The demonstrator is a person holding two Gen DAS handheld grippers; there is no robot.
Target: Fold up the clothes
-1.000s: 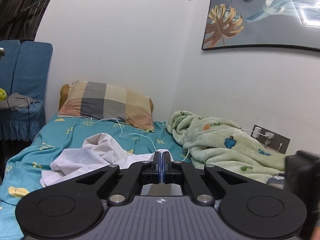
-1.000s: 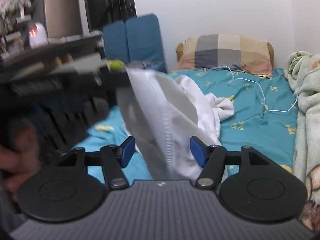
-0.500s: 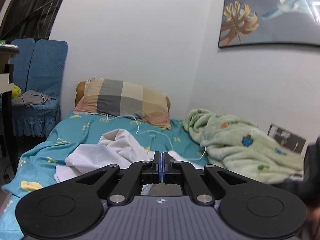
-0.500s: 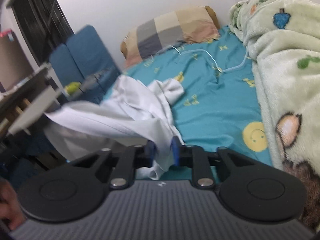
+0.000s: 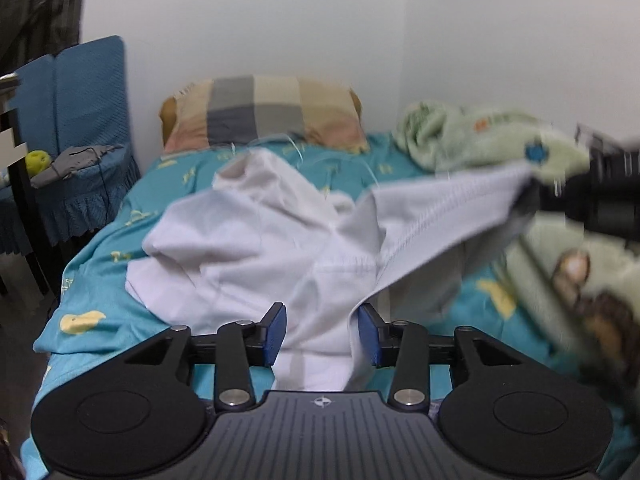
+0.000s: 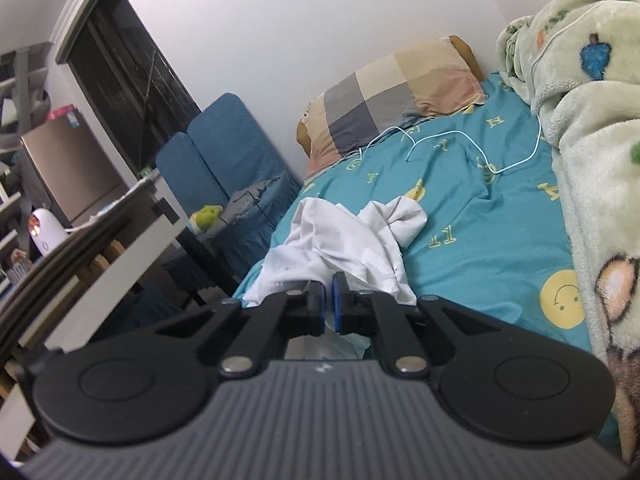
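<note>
A crumpled white garment point(image 5: 256, 248) lies on the teal bedsheet point(image 5: 104, 256) near the bed's foot. My left gripper point(image 5: 322, 330) is open, its blue pads on either side of a hanging hem of the garment. My right gripper point(image 5: 600, 200) appears blurred at the right in the left wrist view, pulling one edge of the garment up and to the right. In the right wrist view the right gripper point(image 6: 328, 304) is shut on the white garment point(image 6: 352, 240), which trails down onto the sheet point(image 6: 480, 232).
A checked pillow point(image 5: 264, 112) lies at the head of the bed. A green fleece blanket point(image 5: 500, 140) is heaped along the right wall. A white cable point(image 6: 460, 140) crosses the sheet. A blue chair point(image 5: 72, 120) and a desk point(image 6: 100, 248) stand left of the bed.
My left gripper was shut and has opened over the garment. My right gripper closed on the garment's edge and has pulled it out to the right.
</note>
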